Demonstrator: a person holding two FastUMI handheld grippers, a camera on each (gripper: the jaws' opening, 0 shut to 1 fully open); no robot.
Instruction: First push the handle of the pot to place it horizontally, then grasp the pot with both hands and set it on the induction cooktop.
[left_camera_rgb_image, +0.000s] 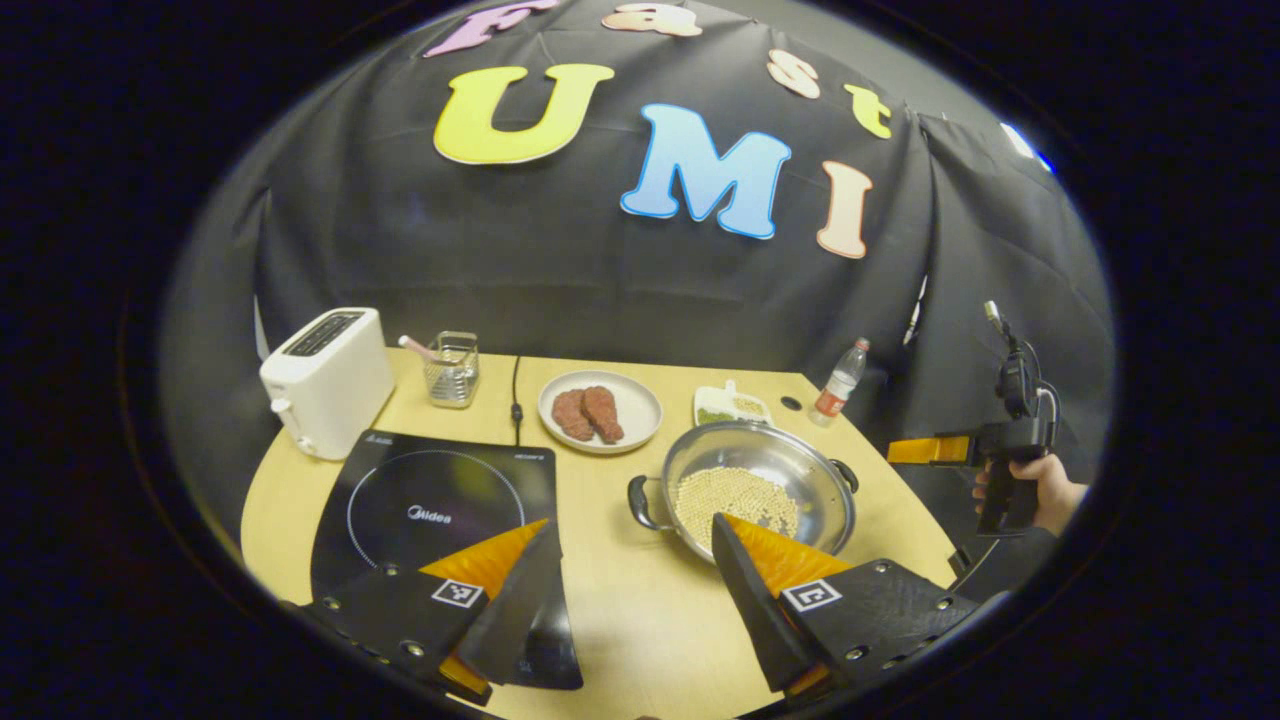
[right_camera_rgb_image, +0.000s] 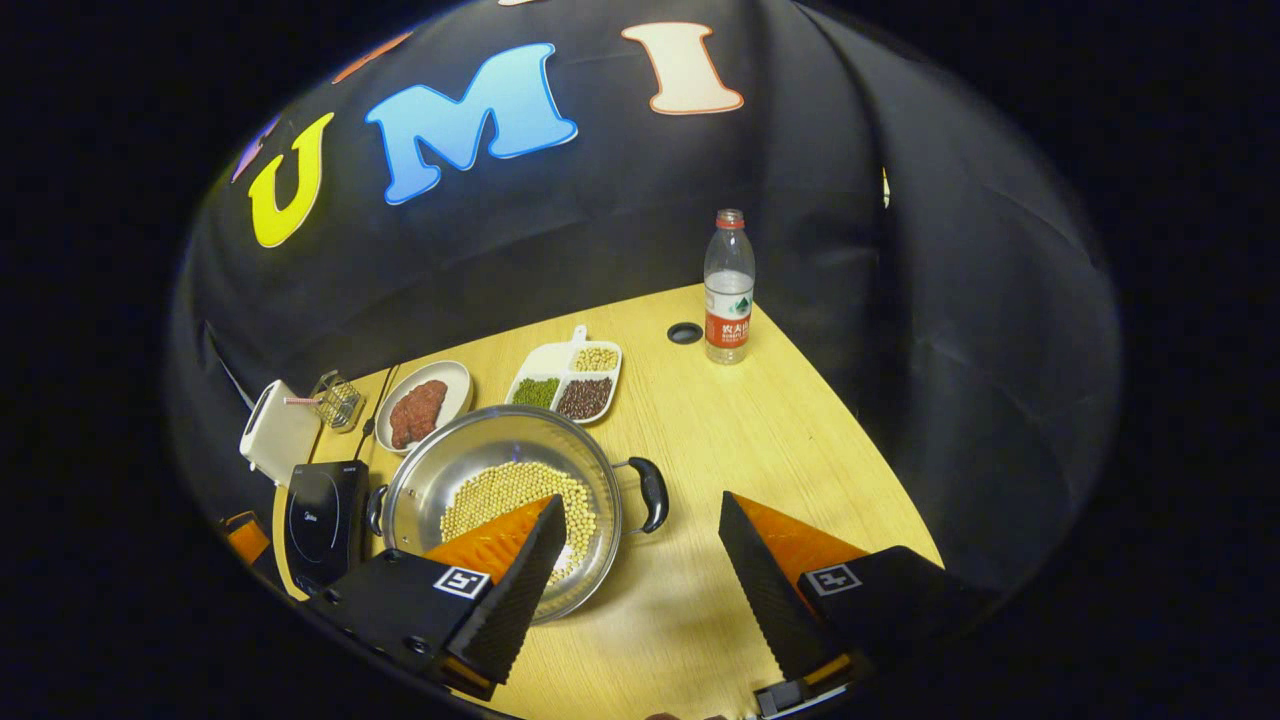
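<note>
Right gripper view: pot (right_camera_rgb_image: 500, 480) handles lie left-right beside the cooktop (right_camera_rgb_image: 322, 520); both grippers' fingers (right_camera_rgb_image: 520, 580) gape, empty.

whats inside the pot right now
The pot holds a layer of small pale beans across its bottom. In the right gripper view one finger covers its near edge, so that part is hidden.

polished steel pot (right_camera_rgb_image: 500, 470) with glossy black plastic handles (right_camera_rgb_image: 652, 493) on a smooth, pale wood-grain table (right_camera_rgb_image: 760, 430); at its 9 o'clock, a glossy black glass induction cooktop (left_camera_rgb_image: 440, 495); beyond, a smooth white plastic toaster (left_camera_rgb_image: 328, 380).
</note>
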